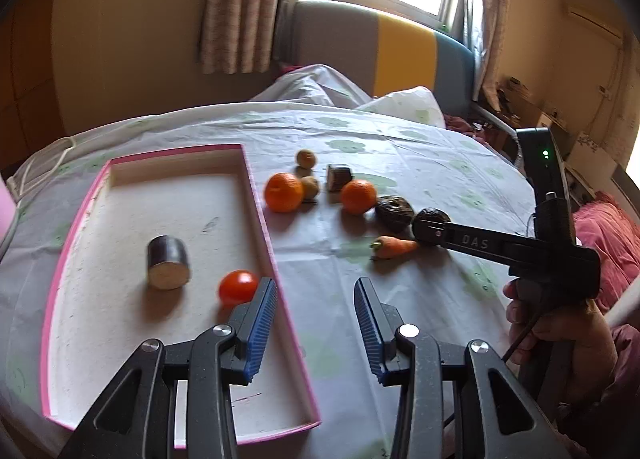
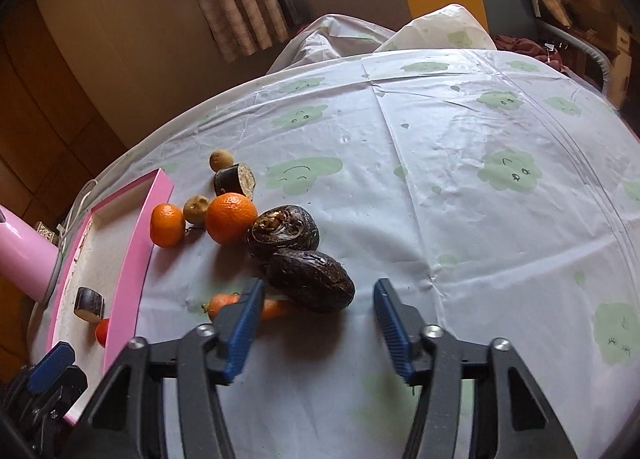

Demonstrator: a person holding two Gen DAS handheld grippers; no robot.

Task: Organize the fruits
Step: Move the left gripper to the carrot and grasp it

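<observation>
A pink-rimmed tray (image 1: 256,195) holds a cut aubergine piece (image 1: 168,263) and a cherry tomato (image 1: 238,287). My left gripper (image 1: 316,287) hangs open over the tray's right rim with nothing between its fingers. On the cloth to the right lie two oranges (image 2: 167,225) (image 2: 231,219), small brown fruits (image 1: 310,187), another aubergine piece (image 2: 236,181), two dark wrinkled fruits (image 2: 284,233) (image 2: 312,279) and a small carrot (image 2: 224,303). My right gripper (image 2: 320,287) is open around the nearer dark fruit, its left pad by the carrot, its right pad apart from the fruit.
A flowered plastic cloth (image 2: 440,179) covers the round table, which drops off behind the fruits. A pink cylinder (image 2: 20,255) stands left of the tray. A person's hand (image 1: 560,331) grips the right tool's handle. A padded headboard and curtains stand beyond.
</observation>
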